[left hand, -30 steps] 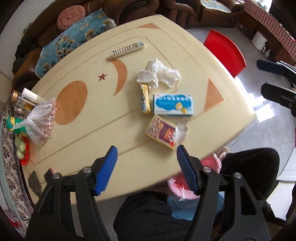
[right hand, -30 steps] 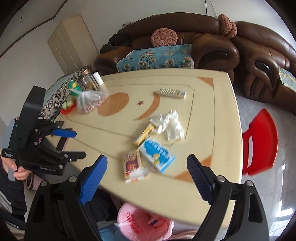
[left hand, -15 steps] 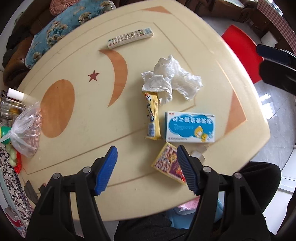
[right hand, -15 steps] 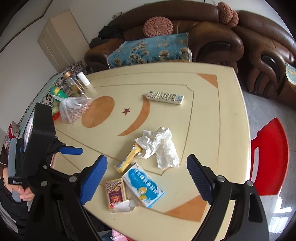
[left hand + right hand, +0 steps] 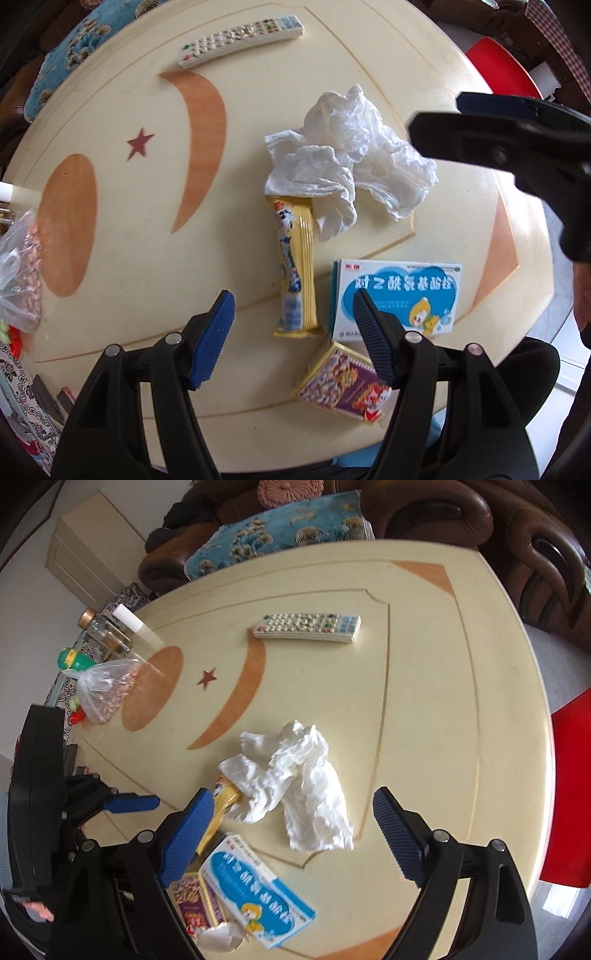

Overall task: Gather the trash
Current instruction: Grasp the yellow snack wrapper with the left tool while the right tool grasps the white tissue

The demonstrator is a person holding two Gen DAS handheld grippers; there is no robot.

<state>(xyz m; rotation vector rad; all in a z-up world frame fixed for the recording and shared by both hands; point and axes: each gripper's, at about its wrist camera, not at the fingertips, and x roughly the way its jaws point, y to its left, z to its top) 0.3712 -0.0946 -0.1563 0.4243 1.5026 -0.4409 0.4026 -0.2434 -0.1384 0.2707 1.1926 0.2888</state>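
**Both tools spread above the litter on the counter**

I have my left tool [image 5: 291, 325] pointing straight down with its blue pads spread and nothing between them; below the gap lies the yellow snack wrapper [image 5: 297, 266], and the right pad overlaps the blue-and-white medicine box [image 5: 399, 295] in view. Just nearer me sits the purple patterned box [image 5: 343, 384], tilted, close to the counter [image 5: 110, 229] edge. The crumpled white tissue [image 5: 351, 155] covers the far end of the wrapper.

My right tool [image 5: 291, 838] is spread wide and holds nothing, angled down over the tissue [image 5: 295, 775]. From this view the medicine box [image 5: 258, 893] lies beside the purple box [image 5: 192, 901], both touching or nearly so. A remote control [image 5: 306, 627] rests well apart at the far side, and a clear bag [image 5: 107, 690] sits near the left rim.
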